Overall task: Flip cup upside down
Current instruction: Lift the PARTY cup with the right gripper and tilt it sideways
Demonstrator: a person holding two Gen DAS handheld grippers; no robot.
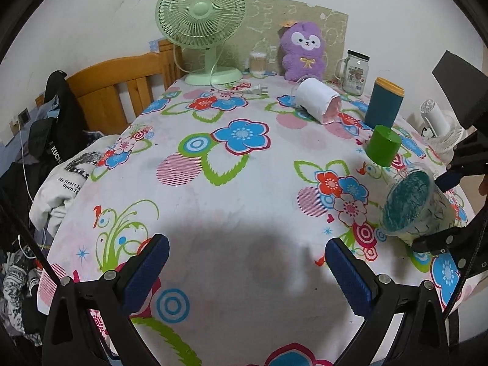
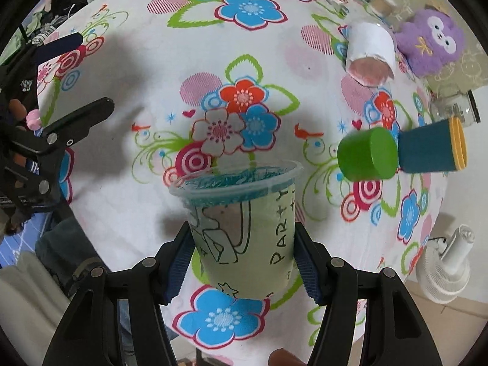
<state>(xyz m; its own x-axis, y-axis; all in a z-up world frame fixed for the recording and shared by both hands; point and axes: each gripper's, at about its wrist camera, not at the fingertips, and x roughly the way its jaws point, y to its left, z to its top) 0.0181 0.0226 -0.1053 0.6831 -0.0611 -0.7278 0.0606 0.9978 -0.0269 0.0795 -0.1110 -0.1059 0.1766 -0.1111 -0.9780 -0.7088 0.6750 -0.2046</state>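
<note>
The left claw (image 1: pixel 247 277), across the bottom of the left wrist view, has two matte black plastic arms with triangular cut-outs and round silver screws, each tipped with a ribbed dark blue pad (image 1: pixel 350 277). The right claw (image 2: pixel 244 262), at the bottom centre of the right wrist view, has the same black arms, silver screws and blue ribbed pads (image 2: pixel 180 262). A bit of skin (image 2: pixel 283 358) shows at that view's lower edge.
</note>
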